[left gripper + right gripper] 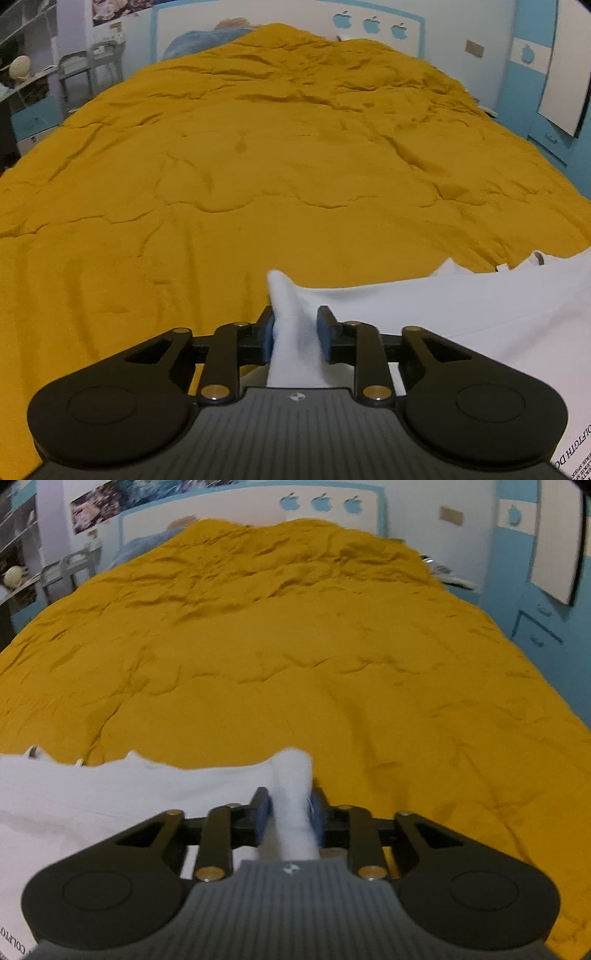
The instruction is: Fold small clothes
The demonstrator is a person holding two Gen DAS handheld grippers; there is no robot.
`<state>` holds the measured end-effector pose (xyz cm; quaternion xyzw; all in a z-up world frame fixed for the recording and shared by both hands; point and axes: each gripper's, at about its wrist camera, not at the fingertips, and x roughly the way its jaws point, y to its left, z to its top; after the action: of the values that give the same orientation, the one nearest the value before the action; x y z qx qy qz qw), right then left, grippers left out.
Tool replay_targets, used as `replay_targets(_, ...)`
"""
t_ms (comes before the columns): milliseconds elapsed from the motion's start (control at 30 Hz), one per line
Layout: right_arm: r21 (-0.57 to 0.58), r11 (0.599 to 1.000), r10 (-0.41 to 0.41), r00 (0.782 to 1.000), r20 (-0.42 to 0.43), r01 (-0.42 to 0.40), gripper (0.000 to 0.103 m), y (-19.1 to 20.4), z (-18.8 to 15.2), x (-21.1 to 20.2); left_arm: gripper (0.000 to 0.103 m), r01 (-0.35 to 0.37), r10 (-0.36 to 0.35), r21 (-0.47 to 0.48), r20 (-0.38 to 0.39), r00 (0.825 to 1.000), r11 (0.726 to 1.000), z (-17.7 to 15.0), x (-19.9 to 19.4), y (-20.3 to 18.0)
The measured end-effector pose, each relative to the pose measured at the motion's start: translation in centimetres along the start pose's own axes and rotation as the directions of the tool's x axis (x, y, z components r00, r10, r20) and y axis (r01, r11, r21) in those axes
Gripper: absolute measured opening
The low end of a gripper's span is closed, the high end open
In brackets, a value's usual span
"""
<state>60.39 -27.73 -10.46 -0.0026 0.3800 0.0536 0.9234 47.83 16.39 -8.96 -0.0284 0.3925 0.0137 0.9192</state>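
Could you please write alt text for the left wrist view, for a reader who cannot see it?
A bunched corner of a white garment sits between the blue pads of the left hand-held gripper, whose right pad shows a slight gap. The cloth trails right across a mustard-yellow bedspread.

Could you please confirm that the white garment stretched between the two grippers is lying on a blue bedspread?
Not quite: the bedspread is mustard yellow, not blue, as both wrist views show; blue appears only on the walls and furniture behind. The rest holds: the white garment runs between the left gripper and the right gripper, a fold of it between each pair of jaws.
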Motion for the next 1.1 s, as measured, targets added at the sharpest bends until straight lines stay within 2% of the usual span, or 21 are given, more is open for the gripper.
replay_targets(33,0.007,1.0,-0.016,1.0,0.008,0.016,0.032,-0.3,0.1,-0.4,0.031,-0.005,0.005,-0.004,-0.003,1.0,1.0,0.0,-0.5,0.2)
replay_targets(200,0.007,1.0,-0.025,1.0,0.018,0.025,0.033,-1.1,0.3,-4.0,0.031,-0.038,0.038,0.019,-0.006,0.999,0.999,0.5,-3.5,0.6)
replay_targets(333,-0.018,1.0,0.014,1.0,-0.015,-0.014,0.04,-1.1,-0.3,-7.6,0.034,-0.042,0.043,0.056,-0.012,0.999,0.998,0.8,-6.9,0.0)
replay_targets(567,0.087,0.993,0.083,0.995,-0.06,-0.077,0.046,-2.7,-3.5,-14.0,0.036,-0.014,0.015,0.099,-0.01,1.0,0.995,-0.4,-12.7,-2.3)
replay_targets(700,0.055,0.991,0.128,0.987,-0.092,-0.123,0.04,-2.3,-6.7,-17.4,0.036,0.038,-0.033,0.117,-0.045,0.998,0.992,-2.7,-14.6,-3.4)
replay_targets(833,-0.02,0.992,0.123,0.985,-0.121,-0.127,0.02,-1.1,-10.8,-19.4,0.035,0.058,-0.046,0.131,-0.097,0.994,0.99,-6.1,-15.2,-3.8)
replay_targets(1000,-0.05,0.993,0.095,0.984,-0.152,-0.104,0.014,-0.8,-15.5,-19.2,0.027,0.048,-0.034,0.073,-0.179,0.983,0.996,-10.5,-14.3,-2.8)
replay_targets(1100,-0.016,0.996,0.088,0.982,-0.167,-0.092,0.01,-1.5,-17.3,-18.4,0.024,0.038,-0.031,0.03,-0.206,0.978,0.999,-12.8,-13.2,-2.0)
